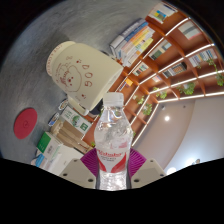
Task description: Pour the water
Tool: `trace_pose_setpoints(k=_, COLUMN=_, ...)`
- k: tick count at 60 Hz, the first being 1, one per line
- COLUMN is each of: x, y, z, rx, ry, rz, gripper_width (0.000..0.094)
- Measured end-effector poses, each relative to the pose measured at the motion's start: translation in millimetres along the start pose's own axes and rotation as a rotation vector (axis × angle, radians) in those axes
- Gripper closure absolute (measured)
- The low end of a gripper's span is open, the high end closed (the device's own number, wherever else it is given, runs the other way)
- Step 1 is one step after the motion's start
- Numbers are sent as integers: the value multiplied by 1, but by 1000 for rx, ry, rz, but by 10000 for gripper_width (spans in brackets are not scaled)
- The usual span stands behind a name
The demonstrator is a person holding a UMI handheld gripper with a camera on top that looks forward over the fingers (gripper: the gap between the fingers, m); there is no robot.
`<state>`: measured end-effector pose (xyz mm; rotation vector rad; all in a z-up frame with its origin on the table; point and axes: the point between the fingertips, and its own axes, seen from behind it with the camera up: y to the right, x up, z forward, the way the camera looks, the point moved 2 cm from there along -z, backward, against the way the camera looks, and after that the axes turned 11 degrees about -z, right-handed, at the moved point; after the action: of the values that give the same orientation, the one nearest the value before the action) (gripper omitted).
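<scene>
- Clear plastic water bottle (113,140) is sitting clamped between the two fingers of the gripper (113,166), magenta pads (91,161) pressing on both sides of its lower body, so the tool is clenched on the bottle
- Grip is landing low, around the label band; judging by that, the neck is staying free to swing over a rim
- Bottle's white cap (114,99) is looking as if it is on, hard to be sure; if so, nothing is flowing yet
- Whole scene is appearing rolled to one side, shelves running diagonally, so the gripper is probably being tilted toward the pour
- Cream mug (82,69) is hanging just beyond the bottle's top, its side facing the camera; its mouth is not visible from here
- I read that as the target vessel, with the bottle being lined up against it; pour itself is looking not yet started
- Bottle label is carrying a red panel with white script, too small to read
- Mug is bearing a faint drawn cartoon figure and some round marks, no legible words
- Wooden bookshelf (165,50) behind is holding books and boxes, spines unreadable
- Red round disc (25,123) is sitting off to the side of the mug on a pale surface, purpose unclear
- Risk, as a judgement: low grip plus steep tilt could be letting the bottle slip in the pads
</scene>
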<state>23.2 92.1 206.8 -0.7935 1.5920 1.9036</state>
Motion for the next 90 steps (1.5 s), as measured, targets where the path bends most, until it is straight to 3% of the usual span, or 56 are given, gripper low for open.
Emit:
trace_pose_setpoints(k=6, x=-13, y=-7, z=-5, rx=23, ry=-26, rz=188, gripper_width=557)
trace_pose_setpoints(k=13, x=-31, y=-31, z=-8, rx=125, ry=-32, rz=607, gripper_width=558)
trace_pose_setpoints(k=20, x=-17, y=-48, z=-15, rx=202, ry=-21, rz=1078, gripper_width=558)
trace_pose_setpoints(k=34, x=24, y=-57, z=-30, rx=335, ry=98, rz=1809, gripper_width=557)
trace_pose_setpoints(k=55, x=43, y=-100, z=-26, rx=397, ry=168, rz=2180, gripper_width=558)
trace_pose_setpoints(k=59, x=40, y=-101, z=-27, rx=338, ry=182, rz=2196, gripper_width=558)
trace_pose_setpoints(k=69, x=40, y=-101, z=-28, rx=327, ry=156, rz=2195, gripper_width=557)
trace_pose_setpoints(k=82, x=42, y=-105, z=-33, rx=393, ry=127, rz=2191, gripper_width=378)
trace_pose_setpoints(k=87, x=40, y=-111, z=-46, rx=428, ry=86, rz=2196, gripper_width=172)
trace_pose_setpoints(k=90, x=35, y=-112, z=-58, rx=420, ry=67, rz=2201, gripper_width=114)
